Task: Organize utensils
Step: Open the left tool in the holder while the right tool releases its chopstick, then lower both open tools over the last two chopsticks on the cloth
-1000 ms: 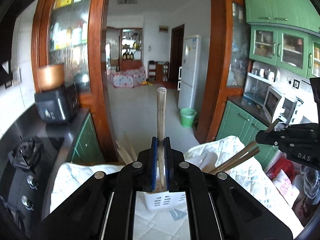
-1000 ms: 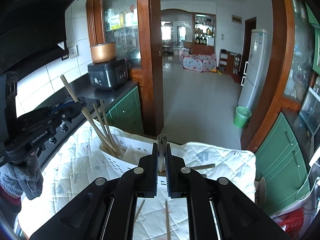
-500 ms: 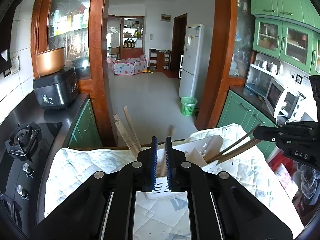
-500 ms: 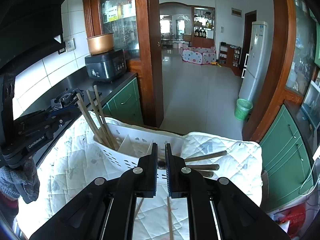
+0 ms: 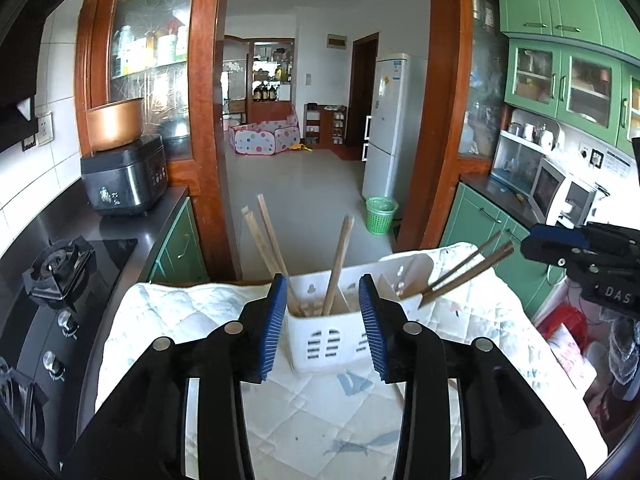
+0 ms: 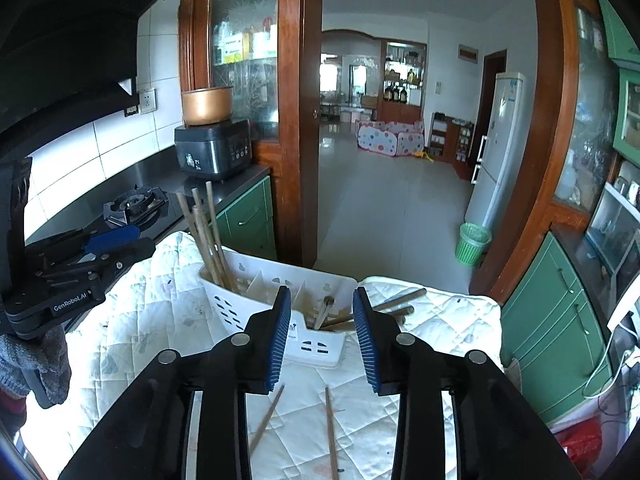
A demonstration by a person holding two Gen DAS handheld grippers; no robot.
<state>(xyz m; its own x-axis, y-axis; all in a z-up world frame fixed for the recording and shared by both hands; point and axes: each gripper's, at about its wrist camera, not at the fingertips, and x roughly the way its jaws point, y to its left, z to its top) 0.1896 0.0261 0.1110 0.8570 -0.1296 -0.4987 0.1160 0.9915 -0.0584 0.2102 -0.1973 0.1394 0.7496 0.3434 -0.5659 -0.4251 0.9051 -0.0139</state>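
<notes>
Both hands are at the release step: the left hand-held gripper (image 5: 323, 322) has just been opening, its blue pads spread with nothing pinched between them, and the chopstick (image 5: 339, 265) straight ahead of it stands free in the near compartment of the white slotted utensil caddy (image 5: 328, 340). The right hand-held gripper (image 6: 322, 332) has likewise just been opening and grips nothing; just beyond its tips a utensil handle (image 6: 325, 309) leans in the caddy's end compartment (image 6: 316, 344), among darker handles that stick out past the rim toward the right. The caddy sits on the quilted cloth over the table (image 6: 152, 332). Two loose chopsticks (image 6: 331, 432) lie on the cloth directly under the right hand-held gripper, so the sorting looks unfinished; the next move probably calls for backing off clear of the upright sticks, then dipping low to pinch one of those thin, flat-lying sticks. Readable writing: "GenRobot.AI" on the left unit's body in the right wrist view, and "DAS" on the right unit's body in the left wrist view.
</notes>
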